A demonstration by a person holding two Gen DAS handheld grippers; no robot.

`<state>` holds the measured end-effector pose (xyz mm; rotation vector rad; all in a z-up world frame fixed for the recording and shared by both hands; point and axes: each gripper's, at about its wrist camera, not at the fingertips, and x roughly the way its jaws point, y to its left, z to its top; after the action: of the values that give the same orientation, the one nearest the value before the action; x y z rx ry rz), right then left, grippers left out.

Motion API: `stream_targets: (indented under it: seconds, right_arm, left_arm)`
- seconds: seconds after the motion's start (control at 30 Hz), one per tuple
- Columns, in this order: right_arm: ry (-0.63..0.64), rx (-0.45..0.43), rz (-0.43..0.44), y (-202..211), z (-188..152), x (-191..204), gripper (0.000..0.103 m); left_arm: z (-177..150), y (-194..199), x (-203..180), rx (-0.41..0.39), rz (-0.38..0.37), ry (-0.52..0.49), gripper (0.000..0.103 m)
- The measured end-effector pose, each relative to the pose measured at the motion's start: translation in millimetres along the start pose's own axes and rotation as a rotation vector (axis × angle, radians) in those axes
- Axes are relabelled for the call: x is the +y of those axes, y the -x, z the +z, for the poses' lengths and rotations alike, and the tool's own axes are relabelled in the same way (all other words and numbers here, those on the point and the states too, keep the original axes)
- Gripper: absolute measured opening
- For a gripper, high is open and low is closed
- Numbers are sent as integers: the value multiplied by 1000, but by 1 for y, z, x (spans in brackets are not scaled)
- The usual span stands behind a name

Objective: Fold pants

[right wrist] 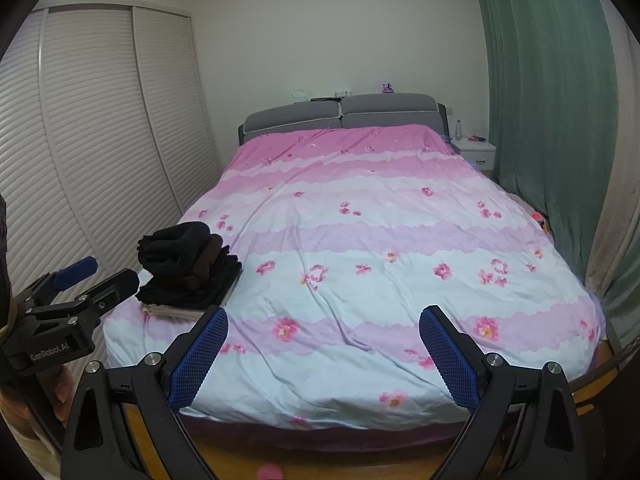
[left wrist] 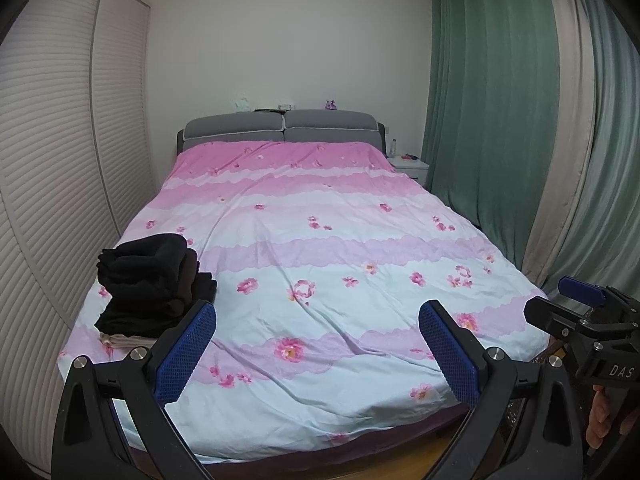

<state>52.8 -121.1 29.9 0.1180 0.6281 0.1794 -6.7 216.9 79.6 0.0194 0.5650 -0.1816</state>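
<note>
A stack of folded dark pants (left wrist: 154, 284) sits on the near left part of the bed (left wrist: 340, 240), with a beige folded piece under it. It also shows in the right wrist view (right wrist: 186, 272). My left gripper (left wrist: 318, 328) is open and empty, held above the foot of the bed. My right gripper (right wrist: 324, 332) is open and empty, also above the bed's foot. The right gripper shows at the right edge of the left wrist view (left wrist: 576, 308), and the left gripper at the left edge of the right wrist view (right wrist: 80, 284). No unfolded pants are in view.
The bed (right wrist: 380, 248) has a pink and pale-blue flowered cover and a grey headboard (left wrist: 282, 126). A louvred wardrobe (left wrist: 60, 140) stands on the left, green curtains (left wrist: 492, 120) on the right, a white nightstand (left wrist: 412, 166) by the headboard. Wooden floor (right wrist: 320, 464) lies below.
</note>
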Motion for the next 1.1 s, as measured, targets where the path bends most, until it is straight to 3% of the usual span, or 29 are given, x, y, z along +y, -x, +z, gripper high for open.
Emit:
stream_targets:
  seconds: [1.1]
  right_arm:
    - [-2,1,-8,-1,4,-2,97]
  left_arm:
    - [4,6,4,-11,-10,-18,103]
